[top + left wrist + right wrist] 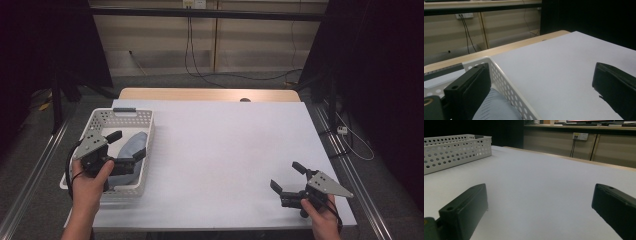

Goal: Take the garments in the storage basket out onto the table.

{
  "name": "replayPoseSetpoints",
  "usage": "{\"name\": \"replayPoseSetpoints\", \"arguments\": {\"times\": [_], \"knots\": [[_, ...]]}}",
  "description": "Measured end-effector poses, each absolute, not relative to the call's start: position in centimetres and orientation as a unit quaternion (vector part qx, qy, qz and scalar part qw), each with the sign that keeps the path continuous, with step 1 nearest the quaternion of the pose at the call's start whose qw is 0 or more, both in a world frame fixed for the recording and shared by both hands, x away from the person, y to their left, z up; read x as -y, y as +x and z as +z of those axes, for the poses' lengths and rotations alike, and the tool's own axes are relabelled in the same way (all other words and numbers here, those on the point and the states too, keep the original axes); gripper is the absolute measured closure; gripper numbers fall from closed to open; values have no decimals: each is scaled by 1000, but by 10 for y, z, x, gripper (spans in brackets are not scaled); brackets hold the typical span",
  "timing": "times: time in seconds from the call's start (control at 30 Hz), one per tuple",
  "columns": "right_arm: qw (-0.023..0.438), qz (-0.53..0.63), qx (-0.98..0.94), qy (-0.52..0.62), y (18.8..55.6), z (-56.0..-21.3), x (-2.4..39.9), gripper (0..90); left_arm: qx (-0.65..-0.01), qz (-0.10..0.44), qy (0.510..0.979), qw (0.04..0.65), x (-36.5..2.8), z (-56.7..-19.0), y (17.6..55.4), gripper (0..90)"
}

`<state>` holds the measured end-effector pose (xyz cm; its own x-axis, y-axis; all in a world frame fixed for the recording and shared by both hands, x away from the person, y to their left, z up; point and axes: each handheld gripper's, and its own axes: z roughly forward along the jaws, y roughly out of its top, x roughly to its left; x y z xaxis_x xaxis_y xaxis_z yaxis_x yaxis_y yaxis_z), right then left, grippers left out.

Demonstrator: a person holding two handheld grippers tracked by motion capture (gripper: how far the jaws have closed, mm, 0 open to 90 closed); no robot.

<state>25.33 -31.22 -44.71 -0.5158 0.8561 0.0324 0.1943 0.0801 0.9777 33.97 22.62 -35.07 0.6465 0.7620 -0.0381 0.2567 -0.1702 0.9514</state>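
A white perforated basket [102, 119] sits at the table's left edge with a blue-grey cloth [131, 146] lying inside it. My left gripper [128, 145] hovers over the basket, open, its jaws straddling the basket's right wall with nothing held. In the left gripper view the basket wall [506, 86] runs between the jaws, and the cloth [495, 107] lies beside the left one. My right gripper [288, 176] stands open low over the white table near its front right corner, empty. Far off to the left in the right gripper view stands the basket [451, 151].
The white table surface [225, 150] stretches between the two grippers; its wooden far edge [210, 94] lies behind. Cables hang down the back wall [190, 45]. Metal rails run along both sides of the table on the floor.
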Motion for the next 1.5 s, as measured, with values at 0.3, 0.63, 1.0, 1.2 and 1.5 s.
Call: {"name": "replayPoseSetpoints", "arguments": {"times": [0.3,0.63,1.0,1.2,1.5], "knots": [[302,554,-672,388,253,-446,313,1,-352,233,729,540,-230,-346,344,21],[297,553,-672,392,255,-448,314,2,-356,230,733,532,-234,-347,351,21],[299,552,-674,390,255,-448,313,3,-359,230,739,521,-237,-344,358,21],[297,552,-675,389,255,-448,312,3,-358,231,746,511,-240,-342,363,23],[298,551,-675,391,255,-448,313,3,-361,228,760,490,-246,-343,373,23]]}}
